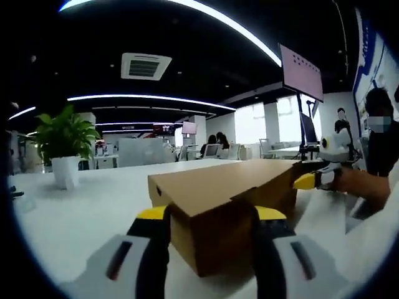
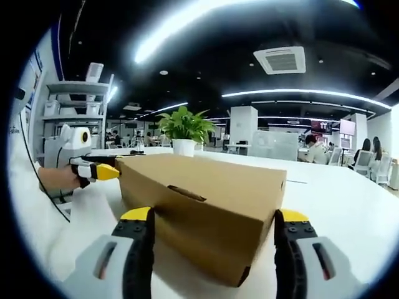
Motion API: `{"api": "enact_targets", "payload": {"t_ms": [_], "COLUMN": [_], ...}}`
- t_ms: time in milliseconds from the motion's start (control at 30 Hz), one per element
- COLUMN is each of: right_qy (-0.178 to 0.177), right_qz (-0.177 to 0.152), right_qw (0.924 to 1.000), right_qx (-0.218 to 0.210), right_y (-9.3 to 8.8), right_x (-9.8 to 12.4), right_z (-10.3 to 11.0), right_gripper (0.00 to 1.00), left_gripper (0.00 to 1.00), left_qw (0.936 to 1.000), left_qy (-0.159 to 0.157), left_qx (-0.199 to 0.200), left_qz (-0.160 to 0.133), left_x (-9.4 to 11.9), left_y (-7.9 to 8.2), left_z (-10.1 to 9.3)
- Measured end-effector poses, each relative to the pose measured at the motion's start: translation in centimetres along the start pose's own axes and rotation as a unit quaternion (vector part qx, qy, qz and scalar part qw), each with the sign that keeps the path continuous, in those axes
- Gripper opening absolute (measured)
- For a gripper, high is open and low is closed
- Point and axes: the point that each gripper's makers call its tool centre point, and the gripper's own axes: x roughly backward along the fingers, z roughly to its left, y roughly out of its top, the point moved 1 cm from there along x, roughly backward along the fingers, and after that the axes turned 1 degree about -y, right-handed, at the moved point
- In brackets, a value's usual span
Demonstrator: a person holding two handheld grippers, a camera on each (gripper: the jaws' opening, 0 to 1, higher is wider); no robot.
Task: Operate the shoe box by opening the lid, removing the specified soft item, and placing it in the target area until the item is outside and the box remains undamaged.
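Two grippers, one closed cardboard shoe box (image 1: 230, 199), and you've got it bracketed from opposite ends on the big white table (image 1: 81, 212). The box sits flat, lid down, nothing out yet, so the soft item is presumably inside where you can't see it.

Your left gripper (image 1: 212, 215) has its jaws spread wide around one end of the box, yellow tips just beside the two side walls. I can't tell if they're actually touching the cardboard. Same deal with your right gripper (image 2: 215, 218) at the far end: jaws wide, straddling the box, contact unclear.

What I'd watch for: squeeze from both ends and you'll probably dent or crease the walls, and that counts as damage. Also, if you lift the lid with one side while the other isn't holding the base steady, my guess is the whole box slides or tips on that slick tabletop.

Hard-to-read stuff: there's a slot or tab on the long side (image 2: 187, 193), but where the lid seam really runs is tough to make out. No obvious target area marked either. The potted plant (image 1: 62, 140) sits well apart, so it's no worry.
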Motion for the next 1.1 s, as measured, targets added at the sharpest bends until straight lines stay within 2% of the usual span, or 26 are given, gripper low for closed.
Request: {"api": "enact_targets", "payload": {"t_ms": [133, 333, 500, 567, 633, 833, 900, 1000, 1100], "right_qy": [-0.005, -0.007, 0.002, 0.011, 0.017, 0.013, 0.014, 0.016, 0.021], "right_qz": [-0.004, 0.008, -0.001, -0.010, -0.021, -0.019, -0.015, -0.002, 0.000], "right_qw": [1.0000, 0.9999, 0.9999, 0.9999, 0.9991, 0.9994, 0.9995, 0.9997, 0.9997], "right_qx": [0.002, 0.007, 0.015, 0.001, -0.032, -0.026, -0.025, -0.016, -0.007], "right_y": [0.0, -0.2, -0.4, -0.3, 0.1, 0.0, 0.0, 0.1, 0.5], "right_x": [0.2, 0.3, 0.7, 0.9, 0.9, 0.8, 0.8, 0.9, 1.2], "right_z": [0.2, 0.2, -0.1, -0.3, -0.4, -0.4, -0.4, -0.5, -0.6], "right_gripper": [0.79, 0.78, 0.74, 0.73, 0.72, 0.72, 0.72, 0.71, 0.68], "left_gripper": [0.54, 0.53, 0.53, 0.53, 0.53, 0.50, 0.47, 0.45, 0.43], "left_qw": [1.0000, 0.9999, 0.9998, 0.9998, 0.9999, 0.9999, 0.9992, 0.9988, 0.9985], "left_qy": [-0.001, -0.009, -0.011, -0.010, -0.009, -0.007, -0.015, -0.033, -0.040], "left_qx": [-0.001, 0.002, 0.002, 0.015, 0.014, 0.012, -0.026, -0.014, -0.019], "left_qz": [0.000, -0.010, -0.016, -0.007, -0.002, 0.004, 0.026, 0.032, 0.032], "left_x": [0.0, 0.2, 0.2, 0.2, 0.2, 0.5, 0.8, 1.1, 1.4], "left_y": [0.0, -0.1, 0.0, -0.1, -0.1, -0.3, -0.7, -0.4, 0.0], "left_z": [0.1, 0.4, 0.4, 0.4, 0.4, 0.4, 0.5, 0.6, 0.7]}}
